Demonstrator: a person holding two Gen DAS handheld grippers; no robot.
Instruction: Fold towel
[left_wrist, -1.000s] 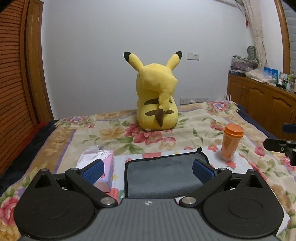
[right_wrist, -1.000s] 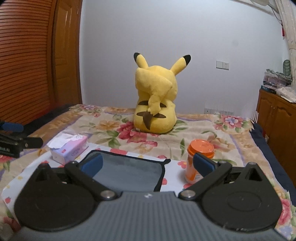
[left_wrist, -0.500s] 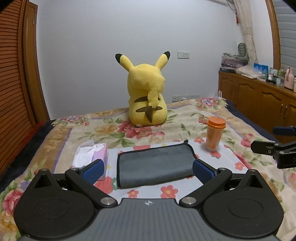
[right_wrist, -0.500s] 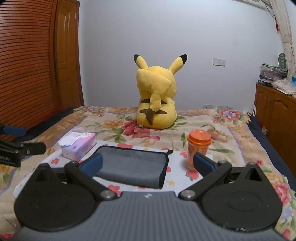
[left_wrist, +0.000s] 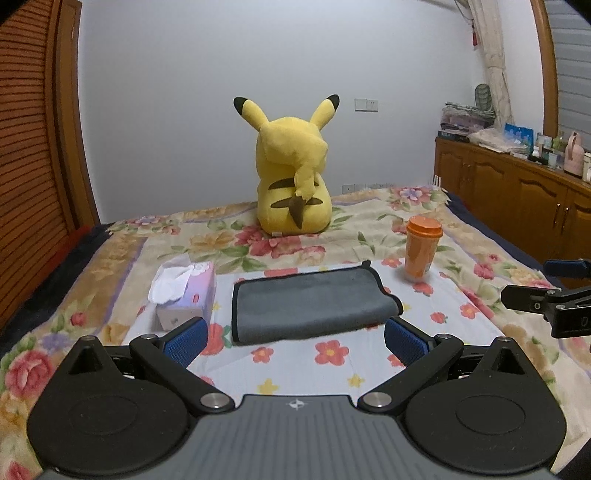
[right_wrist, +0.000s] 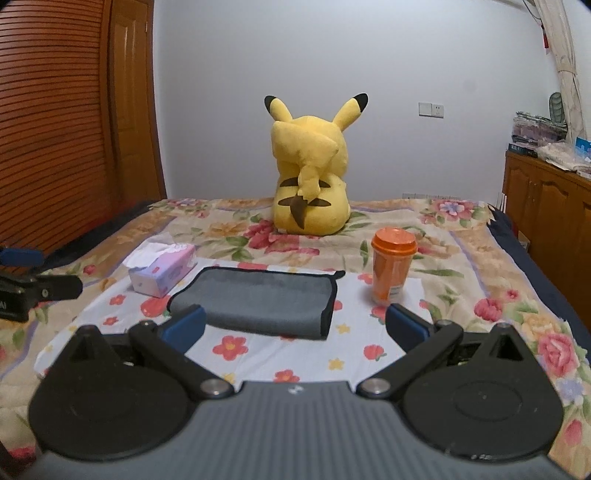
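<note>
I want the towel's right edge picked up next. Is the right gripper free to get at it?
Probably yes. The right gripper is open and empty, with bare cloth before the towel; the orange cup stands apart to the right.

Ahead of the left gripper (left_wrist: 295, 341) with blue pads, the grey towel (left_wrist: 312, 304) has black trim; it lies on a white floral cloth (left_wrist: 306, 363). Beyond stands a yellow plush (left_wrist: 293, 177); right, an orange cup (left_wrist: 421, 247).

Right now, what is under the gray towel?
The towel lies folded on a white cloth with red flowers, spread over the flowered bedspread. The cloth shows all around it. Whatever might sit right beneath the towel is covered, so I cannot see it.
</note>
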